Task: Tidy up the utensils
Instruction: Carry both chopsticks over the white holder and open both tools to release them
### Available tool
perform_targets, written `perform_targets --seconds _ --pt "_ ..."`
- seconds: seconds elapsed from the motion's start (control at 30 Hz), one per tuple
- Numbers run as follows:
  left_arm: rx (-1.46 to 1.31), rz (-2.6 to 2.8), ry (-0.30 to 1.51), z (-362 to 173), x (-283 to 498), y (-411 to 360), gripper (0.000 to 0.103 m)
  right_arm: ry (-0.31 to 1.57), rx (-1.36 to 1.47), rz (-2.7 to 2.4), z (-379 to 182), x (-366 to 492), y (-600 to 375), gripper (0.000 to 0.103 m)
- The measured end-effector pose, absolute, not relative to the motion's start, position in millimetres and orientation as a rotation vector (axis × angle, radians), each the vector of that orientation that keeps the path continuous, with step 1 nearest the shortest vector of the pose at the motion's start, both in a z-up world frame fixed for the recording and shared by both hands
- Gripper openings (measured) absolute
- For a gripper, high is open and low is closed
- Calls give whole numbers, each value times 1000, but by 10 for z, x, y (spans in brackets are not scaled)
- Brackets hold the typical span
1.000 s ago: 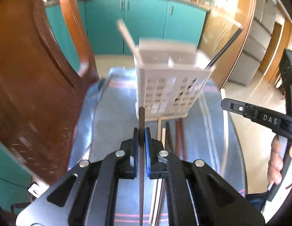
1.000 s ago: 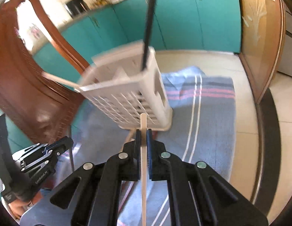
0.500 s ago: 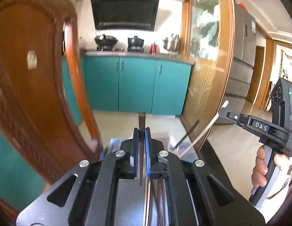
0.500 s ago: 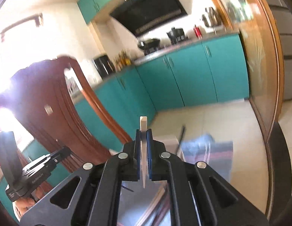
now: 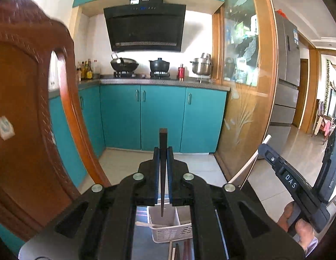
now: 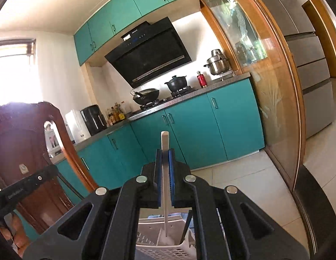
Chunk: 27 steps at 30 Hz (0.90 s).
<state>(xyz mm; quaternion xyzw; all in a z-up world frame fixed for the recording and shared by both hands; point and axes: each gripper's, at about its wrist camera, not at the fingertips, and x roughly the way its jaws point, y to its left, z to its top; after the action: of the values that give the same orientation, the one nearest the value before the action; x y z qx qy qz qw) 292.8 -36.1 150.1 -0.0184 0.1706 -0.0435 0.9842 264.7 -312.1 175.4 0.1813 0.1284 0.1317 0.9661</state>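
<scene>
Holding both grippers nearly level above the basket, my left gripper pinches a dark chopstick, my right gripper a pale chopstick.

White utensil basket mostly hidden behind black gripper body, chopsticks cut by bottom edge.

Teal cabinets, black range hood, wok, black pot, steel pot, red bottle, wooden chair, fridge
</scene>
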Motion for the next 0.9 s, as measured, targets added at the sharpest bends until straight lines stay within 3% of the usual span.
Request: perform_targets --seconds 0.27,0.47,0.53,0.6,0.77,0.9 --pt "1 -46 443 886 3157 -445 7 349 329 297 1348 2796 -2984 7" --pt "-24 -50 480 745 3109 -396 7 401 329 289 1253 2709 -3033 9" --pt "-27 -55 477 737 3052 -384 8 408 341 282 1263 2687 -3073 19" --pt "-29 -63 466 740 2974 -378 17 410 362 284 1283 2623 -3153 41" --pt "-44 -88 444 730 2686 -349 25 351 392 234 1308 2345 -3463 50" --pt "-49 -100 484 485 2404 -355 25 395 476 87 1069 2246 -3788 50"
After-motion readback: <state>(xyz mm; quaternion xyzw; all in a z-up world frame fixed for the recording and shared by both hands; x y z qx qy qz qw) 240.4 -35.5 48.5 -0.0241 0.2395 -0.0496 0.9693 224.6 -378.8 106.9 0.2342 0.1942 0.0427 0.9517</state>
